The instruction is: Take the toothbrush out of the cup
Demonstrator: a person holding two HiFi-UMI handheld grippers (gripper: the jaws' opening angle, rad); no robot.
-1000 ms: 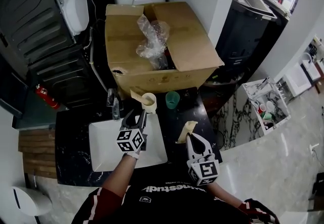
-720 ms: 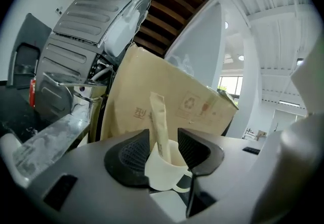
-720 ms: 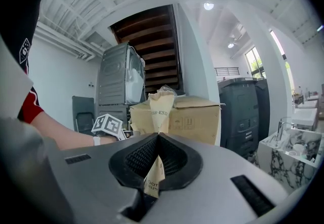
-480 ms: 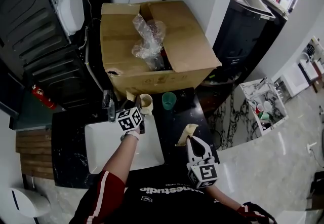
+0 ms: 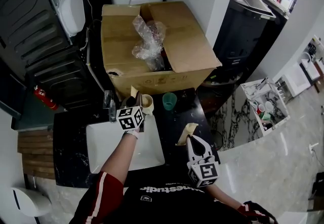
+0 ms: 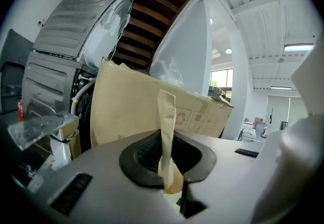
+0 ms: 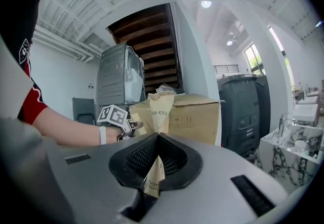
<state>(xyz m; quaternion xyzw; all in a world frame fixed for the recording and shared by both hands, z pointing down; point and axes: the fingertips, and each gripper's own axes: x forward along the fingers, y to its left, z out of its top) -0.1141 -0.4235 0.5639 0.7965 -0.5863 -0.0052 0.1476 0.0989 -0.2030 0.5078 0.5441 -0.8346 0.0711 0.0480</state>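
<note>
A cream cup (image 5: pixel 148 101) stands on the black counter at the foot of the cardboard box. A toothbrush in a tan paper wrapper (image 5: pixel 133 91) sticks up beside it. My left gripper (image 5: pixel 135 100) is at the cup, and its jaws are closing on that wrapper. In the left gripper view the wrapped toothbrush (image 6: pixel 166 116) stands upright, pinched between the jaws of the left gripper (image 6: pixel 169 167). My right gripper (image 5: pixel 191 138) is shut on a second paper-wrapped toothbrush (image 5: pixel 185 132) over the counter's right side. That wrapper (image 7: pixel 161 104) points up out of the right gripper (image 7: pixel 154 164).
A large open cardboard box (image 5: pixel 126 45) with crumpled plastic fills the space behind the cup. A green cup (image 5: pixel 169 100) stands to the cream cup's right. A white sink basin (image 5: pixel 106 149) and a faucet (image 5: pixel 108 102) lie at the left. The counter edge drops off at the right.
My left gripper moved away from the person, across the sink to the cream cup, and its jaws came together on the wrapped toothbrush. The right gripper stayed put.
</note>
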